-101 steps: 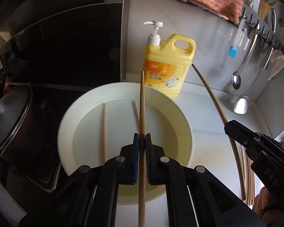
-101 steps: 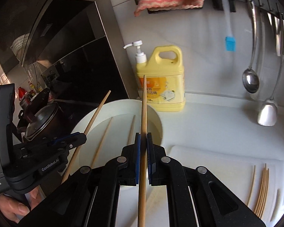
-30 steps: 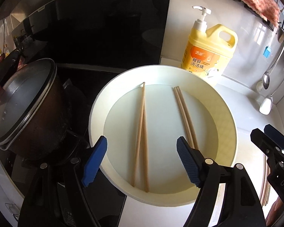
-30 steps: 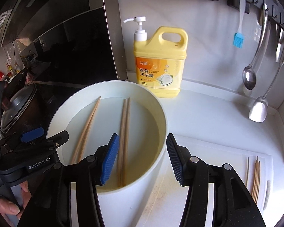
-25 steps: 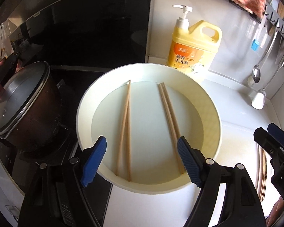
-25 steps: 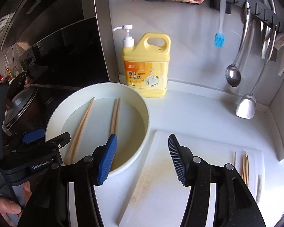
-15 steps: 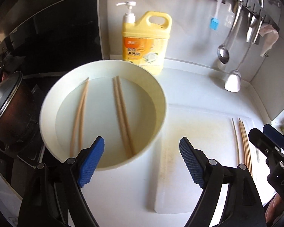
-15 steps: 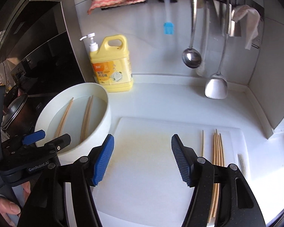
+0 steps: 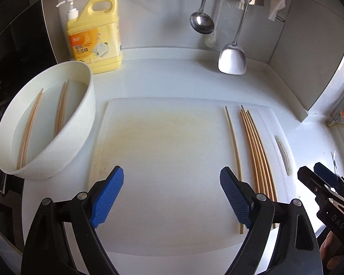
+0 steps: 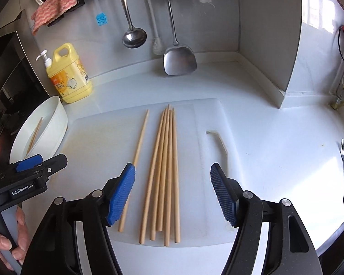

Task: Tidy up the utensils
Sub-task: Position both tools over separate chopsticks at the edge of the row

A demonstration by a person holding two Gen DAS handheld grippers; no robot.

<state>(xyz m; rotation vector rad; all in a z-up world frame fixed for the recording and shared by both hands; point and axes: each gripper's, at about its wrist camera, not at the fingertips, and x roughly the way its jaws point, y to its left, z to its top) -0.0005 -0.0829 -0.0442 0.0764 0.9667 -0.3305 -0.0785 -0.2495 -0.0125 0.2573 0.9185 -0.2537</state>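
Bundle of chopsticks [image 10: 165, 171] flat on cutting board [image 10: 98, 142], single chopstick [image 10: 137, 155] just beside. Two pairs [image 9: 43, 119] in white basin [image 9: 80, 123] at board's left. Right hand-held gripper [image 10: 173, 192] spread wide above bundle; left hand-held gripper [image 9: 172, 197] spread wide, empty. All on tabletop [image 10: 275, 137].

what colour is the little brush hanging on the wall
Blue bristles on a clear handle; the brush shows best in the right wrist view.

Both wrist views look down, sharing the cutting board [image 9: 162, 142] [image 10: 98, 137].
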